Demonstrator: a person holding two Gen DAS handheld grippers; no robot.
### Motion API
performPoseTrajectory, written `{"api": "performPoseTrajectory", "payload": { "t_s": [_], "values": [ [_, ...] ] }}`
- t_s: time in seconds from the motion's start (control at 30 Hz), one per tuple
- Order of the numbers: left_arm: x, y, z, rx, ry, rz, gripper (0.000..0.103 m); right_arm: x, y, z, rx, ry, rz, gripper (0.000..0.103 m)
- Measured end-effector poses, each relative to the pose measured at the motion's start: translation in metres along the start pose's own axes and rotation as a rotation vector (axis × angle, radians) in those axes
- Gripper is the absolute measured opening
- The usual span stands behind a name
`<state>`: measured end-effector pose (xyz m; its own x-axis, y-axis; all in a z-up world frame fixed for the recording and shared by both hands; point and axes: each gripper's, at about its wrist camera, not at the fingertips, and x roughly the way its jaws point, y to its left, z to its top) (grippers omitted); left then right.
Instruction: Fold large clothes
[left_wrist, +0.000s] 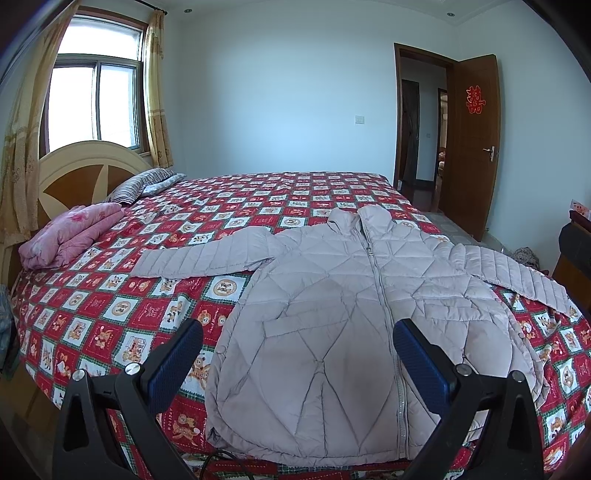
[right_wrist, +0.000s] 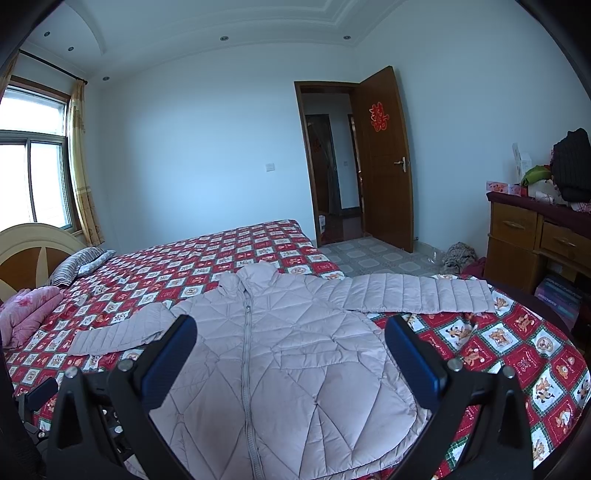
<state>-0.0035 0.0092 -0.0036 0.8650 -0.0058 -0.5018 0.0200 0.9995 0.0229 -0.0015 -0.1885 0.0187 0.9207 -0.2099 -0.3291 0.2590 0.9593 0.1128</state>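
Note:
A pale lilac quilted puffer jacket (left_wrist: 332, 314) lies flat, zipped, front up, on the red patterned bedspread (left_wrist: 110, 295), sleeves spread to both sides. It also shows in the right wrist view (right_wrist: 288, 350). My left gripper (left_wrist: 297, 332) is open and empty, held above the jacket's lower left half. My right gripper (right_wrist: 290, 332) is open and empty, held above the jacket's chest and lower right half. The right sleeve (right_wrist: 413, 291) reaches toward the bed's right edge; the left sleeve (left_wrist: 199, 258) points toward the pillows.
A folded pink quilt (left_wrist: 70, 236) and a striped pillow (left_wrist: 136, 184) lie by the headboard (left_wrist: 74, 166). A wooden dresser (right_wrist: 535, 240) with clutter stands at the right. An open door (right_wrist: 384, 158) and tiled floor (right_wrist: 362, 254) lie beyond the bed.

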Motion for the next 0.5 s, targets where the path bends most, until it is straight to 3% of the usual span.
{"api": "performPoseTrajectory", "payload": {
  "t_s": [0.3, 0.5],
  "values": [
    [0.023, -0.004, -0.006, 0.022, 0.036, -0.015, 0.102, 0.019, -0.005, -0.012, 0.008, 0.024, -0.012, 0.103],
    [0.071, -0.006, -0.007, 0.027, 0.097, -0.016, 0.102, 0.058, -0.027, -0.025, 0.051, 0.113, -0.068, 0.103]
  ]
}}
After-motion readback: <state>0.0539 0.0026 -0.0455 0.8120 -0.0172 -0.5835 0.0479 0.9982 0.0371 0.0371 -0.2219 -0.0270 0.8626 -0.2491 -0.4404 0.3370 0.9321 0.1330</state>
